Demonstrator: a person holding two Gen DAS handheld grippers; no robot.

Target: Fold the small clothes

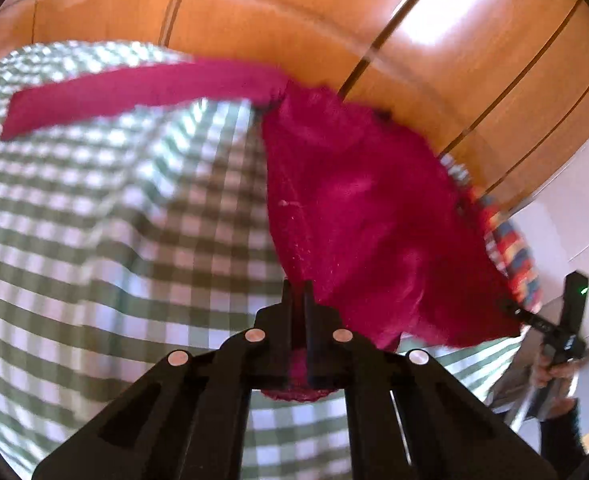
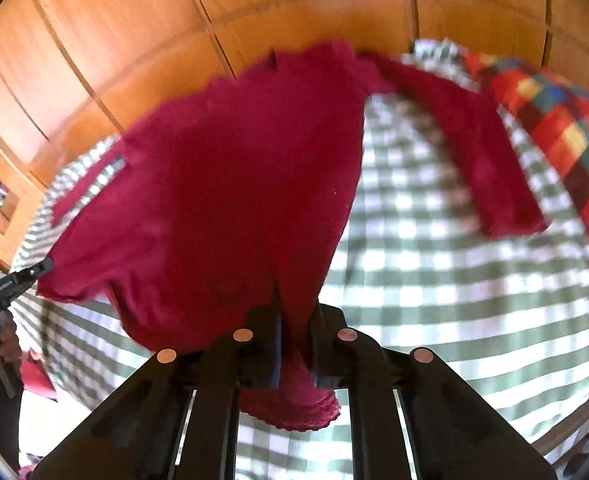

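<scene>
Green-and-white checked cloth [image 1: 94, 220] covered the surface, wrinkled. Glossy orange-brown wooden panels [image 1: 334, 20] ran behind, from 10 to 2 o'clock, with dark seams. A multicoloured checked fabric [image 2: 566, 132] lay at 2 o'clock in the right wrist view.

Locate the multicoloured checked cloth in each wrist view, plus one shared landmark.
Left wrist: multicoloured checked cloth at the right edge, mostly hidden behind the red top.
Right wrist: upper right, beyond the top's sleeve.
Shared landmark: the green-and-white gingham sheet under the top.
</scene>
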